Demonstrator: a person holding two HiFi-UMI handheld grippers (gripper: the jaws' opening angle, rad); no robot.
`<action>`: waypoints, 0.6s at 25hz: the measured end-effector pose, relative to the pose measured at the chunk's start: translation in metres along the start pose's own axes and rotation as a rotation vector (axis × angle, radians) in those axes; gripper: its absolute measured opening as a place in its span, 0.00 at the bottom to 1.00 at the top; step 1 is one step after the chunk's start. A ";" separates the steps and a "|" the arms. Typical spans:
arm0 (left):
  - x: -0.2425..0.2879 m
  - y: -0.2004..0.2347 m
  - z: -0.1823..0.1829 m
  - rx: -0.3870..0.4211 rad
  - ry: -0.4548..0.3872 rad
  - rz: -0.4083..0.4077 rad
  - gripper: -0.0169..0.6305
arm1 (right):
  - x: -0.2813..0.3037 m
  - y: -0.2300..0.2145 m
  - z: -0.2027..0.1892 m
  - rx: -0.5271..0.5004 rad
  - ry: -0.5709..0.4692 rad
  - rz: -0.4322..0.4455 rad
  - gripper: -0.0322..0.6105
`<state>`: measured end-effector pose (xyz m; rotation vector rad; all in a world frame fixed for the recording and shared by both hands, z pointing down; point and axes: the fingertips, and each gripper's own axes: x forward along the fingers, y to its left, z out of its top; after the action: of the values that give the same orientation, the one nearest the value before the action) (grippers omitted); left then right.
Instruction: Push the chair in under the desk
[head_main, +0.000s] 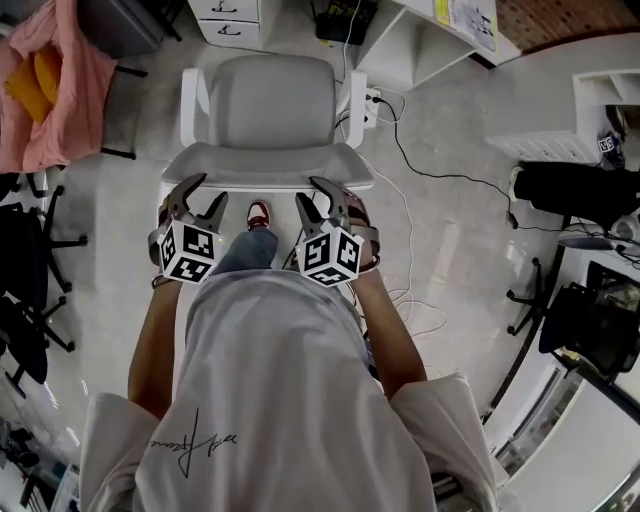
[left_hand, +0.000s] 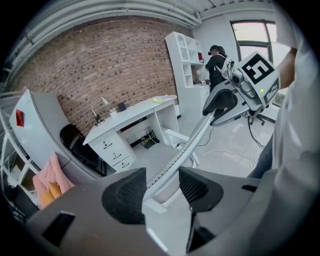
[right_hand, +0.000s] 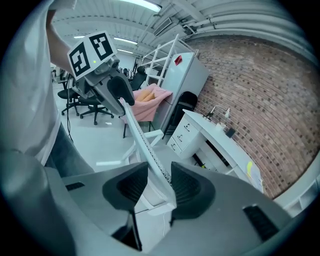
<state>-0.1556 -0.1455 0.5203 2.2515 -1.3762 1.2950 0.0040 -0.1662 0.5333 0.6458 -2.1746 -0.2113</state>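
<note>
**Asker:** While both your grippers sit at that chair (head_main: 265, 110), which step of the job is this?

**Me:** The push itself, I'd say, and early in it. I stand behind the backrest (head_main: 268, 180). The white surface (left_hand: 131, 114) lies beyond the chair's seat, apart from it, with open floor between them. Nothing of the chair is under it yet.

**Asker:** How do your grippers stand?

**Me:** My left gripper (head_main: 208, 190) is at the backrest's top rim near its left corner, and my right gripper (head_main: 310, 192) is near its right corner. Both have their jaws spread wide and straddle the rim, which runs through the gap between the pads. On each gripper the rim lies close against one pad with room left at the other. So I'm hooked over the backrest, not pinching it.

**Asker:** What does the next move call for?

**Me:** An even shove from both sides of the backrest, so the chair rolls straight and doesn't swivel. As I judge it, I should aim for the knee space beside the drawers (left_hand: 116, 150). I should also mind the cable (head_main: 400, 150) on the floor to the chair's right.
</note>
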 end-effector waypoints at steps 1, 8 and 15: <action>0.001 0.003 0.000 0.006 -0.002 -0.005 0.34 | 0.001 0.000 0.001 0.000 -0.009 -0.014 0.30; 0.011 0.023 0.005 0.046 -0.023 -0.034 0.34 | 0.011 -0.006 0.010 0.027 0.004 -0.045 0.30; 0.021 0.043 0.010 0.090 -0.046 -0.059 0.34 | 0.021 -0.009 0.019 0.071 0.029 -0.080 0.30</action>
<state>-0.1806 -0.1876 0.5199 2.3760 -1.2801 1.3193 -0.0176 -0.1863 0.5321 0.7721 -2.1382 -0.1656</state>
